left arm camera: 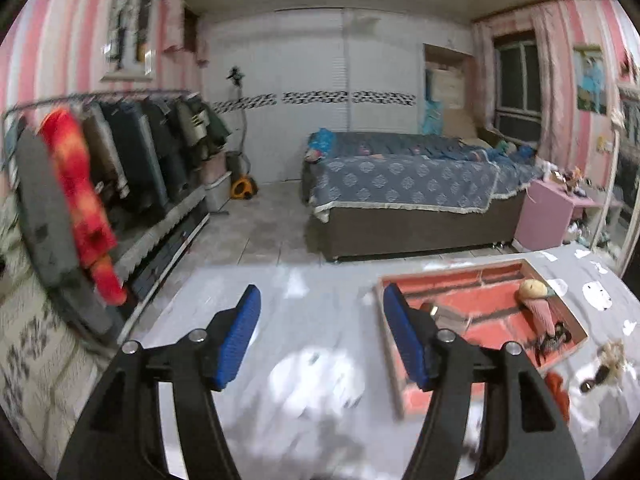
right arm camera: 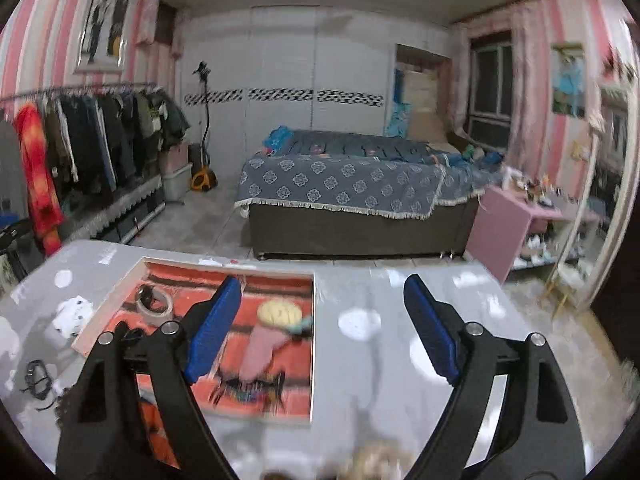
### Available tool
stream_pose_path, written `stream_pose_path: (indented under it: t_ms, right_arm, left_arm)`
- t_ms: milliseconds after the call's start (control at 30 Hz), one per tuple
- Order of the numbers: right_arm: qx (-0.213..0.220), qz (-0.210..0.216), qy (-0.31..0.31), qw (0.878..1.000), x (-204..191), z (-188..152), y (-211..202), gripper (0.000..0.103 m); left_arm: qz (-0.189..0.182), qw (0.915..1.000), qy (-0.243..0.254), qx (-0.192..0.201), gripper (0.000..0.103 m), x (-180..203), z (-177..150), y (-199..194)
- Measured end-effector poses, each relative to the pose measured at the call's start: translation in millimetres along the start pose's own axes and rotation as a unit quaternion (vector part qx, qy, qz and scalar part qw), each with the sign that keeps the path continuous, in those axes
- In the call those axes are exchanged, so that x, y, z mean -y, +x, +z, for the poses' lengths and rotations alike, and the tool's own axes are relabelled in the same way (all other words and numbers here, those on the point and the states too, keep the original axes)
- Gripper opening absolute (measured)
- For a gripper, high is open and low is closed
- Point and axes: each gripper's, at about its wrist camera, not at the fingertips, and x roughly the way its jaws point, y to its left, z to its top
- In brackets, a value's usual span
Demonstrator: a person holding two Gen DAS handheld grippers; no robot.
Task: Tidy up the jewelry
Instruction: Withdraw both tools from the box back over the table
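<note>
Lower right of the left wrist view, a shallow tray (left arm camera: 390, 344) with a red lining is seen on the grey table (left arm camera: 320, 320), and both grippers are held above it with nothing in them. The left gripper (left arm camera: 322, 340) has its jaws wide apart, and so does the right gripper (right arm camera: 320, 328).

Some jewelry is already in the tray: a bangle (right arm camera: 154, 304) at the upper left of the right wrist view, and a doll-like charm (right arm camera: 276, 332) with a dark tangled necklace (right arm camera: 252, 390) below it, mid-frame. More is left out on the table: a dark cord piece (right arm camera: 38, 376) at the far left, and a pale fuzzy piece (right arm camera: 380, 462) at the bottom edge, blurred.

Probably a loose piece is to be picked next. For a clean grab, one pad should be brought down on each side of it before closing, so nothing already sorted gets dragged. Everything's blurry, so finer detail can't be told.
</note>
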Motion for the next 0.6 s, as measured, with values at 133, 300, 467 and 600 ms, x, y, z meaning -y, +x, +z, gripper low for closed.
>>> stream_pose_path:
  t_ms: [133, 300, 467, 600]
  right_arm:
    - [-0.016, -0.016, 0.025, 0.999, 17, -38, -25, 0.083]
    - [-0.033, -0.007, 0.067, 0.997, 34, -79, -55, 0.084]
    - [-0.046, -0.011, 0.051, 0.998, 41, -109, -78, 0.085]
    - [-0.052, -0.005, 0.064, 0.997, 56, -124, -88, 0.086]
  left_arm:
    - [0.004, 1.0, -0.008, 0.004, 0.063, -26, -40, -48]
    - [-0.002, 0.9999, -0.011, -0.009, 0.066, -9, -91, -85]
    - [-0.023, 0.9986, 0.004, -0.048, 0.067, 46, -132, -86]
    - [-0.026, 0.9983, -0.008, -0.052, 0.067, 65, -141, -86]
